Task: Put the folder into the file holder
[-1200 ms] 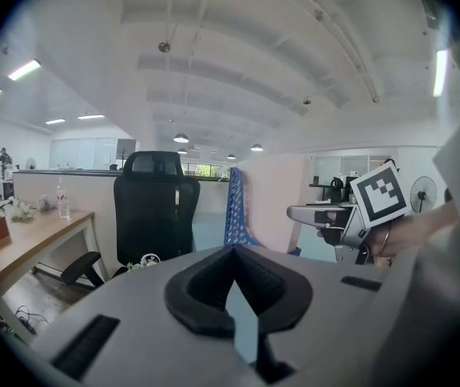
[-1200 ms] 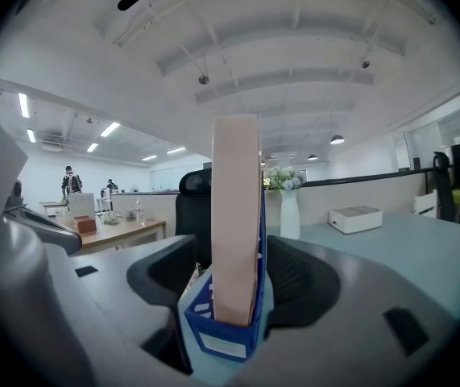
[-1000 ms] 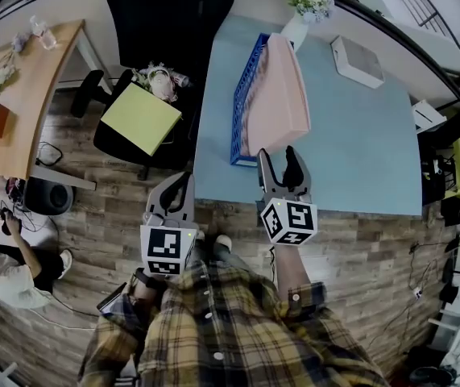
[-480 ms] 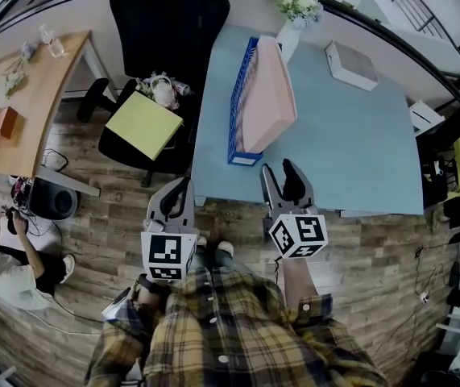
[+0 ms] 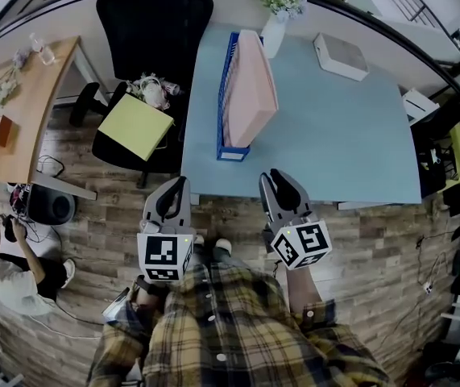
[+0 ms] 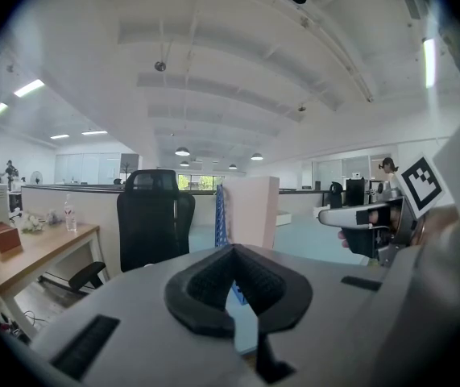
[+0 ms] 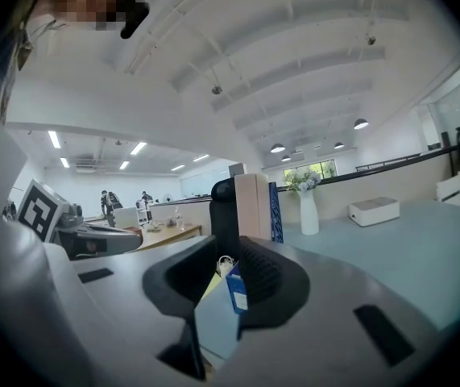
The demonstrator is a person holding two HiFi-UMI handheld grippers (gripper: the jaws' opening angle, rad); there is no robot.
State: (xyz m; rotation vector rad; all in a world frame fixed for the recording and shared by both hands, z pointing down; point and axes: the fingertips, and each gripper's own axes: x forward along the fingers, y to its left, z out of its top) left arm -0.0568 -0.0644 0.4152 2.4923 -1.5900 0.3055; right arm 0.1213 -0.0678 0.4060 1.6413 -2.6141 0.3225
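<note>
A wood-plank floor (image 5: 391, 248) runs across the lower half of the head view. A pale blue table (image 5: 350, 143) fills the 1 o'clock part. A white vase of flowers (image 5: 275, 22) stands at its far edge near 12 o'clock, with a flat white box (image 5: 341, 56) at the vase's 3 o'clock. A black office chair (image 5: 155, 31) stands at 11 o'clock with a yellow-green pad (image 5: 137, 125) on its seat. A wooden desk (image 5: 24, 95) sits at 10 o'clock. A low pale partition wall (image 5: 228, 5) curves behind the furniture. In the gripper views a white ribbed ceiling (image 6: 238, 79) carries strip lights (image 6: 28, 88) and round lamps (image 7: 361, 124). Bright windows (image 7: 314, 170) lie far back.
</note>
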